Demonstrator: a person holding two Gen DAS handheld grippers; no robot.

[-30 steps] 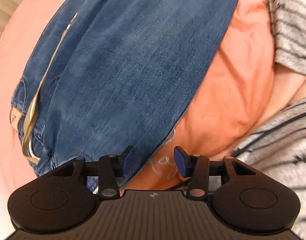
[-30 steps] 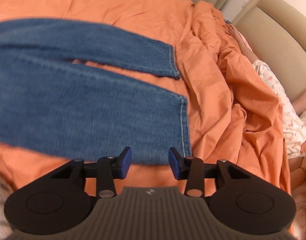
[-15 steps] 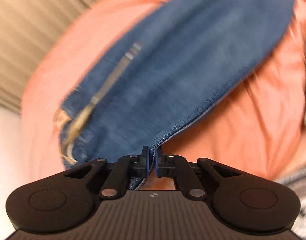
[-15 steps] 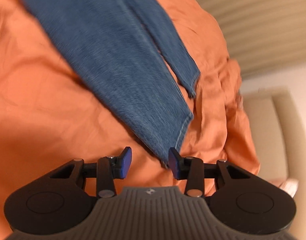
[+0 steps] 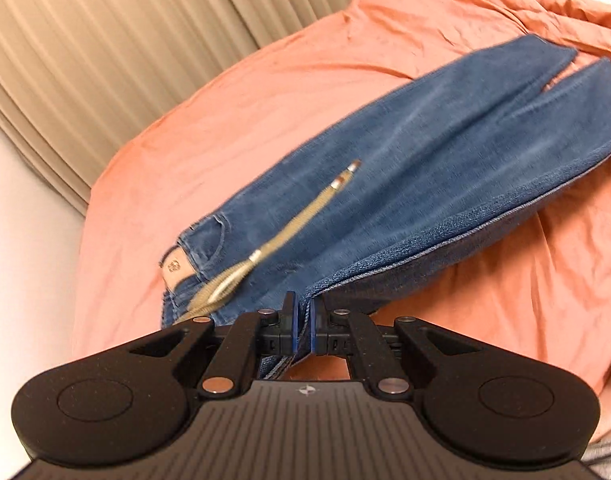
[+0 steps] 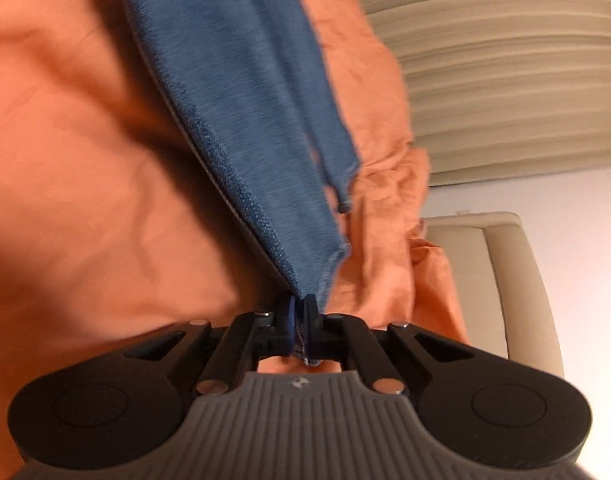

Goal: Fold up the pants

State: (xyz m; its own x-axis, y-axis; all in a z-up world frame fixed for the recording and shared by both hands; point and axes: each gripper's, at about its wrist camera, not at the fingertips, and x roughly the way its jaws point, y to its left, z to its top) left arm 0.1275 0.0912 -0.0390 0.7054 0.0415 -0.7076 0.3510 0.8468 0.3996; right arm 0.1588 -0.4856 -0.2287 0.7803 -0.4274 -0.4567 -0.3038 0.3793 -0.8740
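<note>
Now the jeans [image 5: 405, 184] are pinched by both grippers.
If lifted unevenly by left gripper [image 5: 302, 312] or right gripper [image 6: 300, 312], denim could be dragged askew.

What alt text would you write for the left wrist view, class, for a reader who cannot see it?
The left gripper is shut on the near edge of blue jeans spread across an orange bedsheet. A tan drawstring lies on the denim; beige curtains hang behind.
</note>
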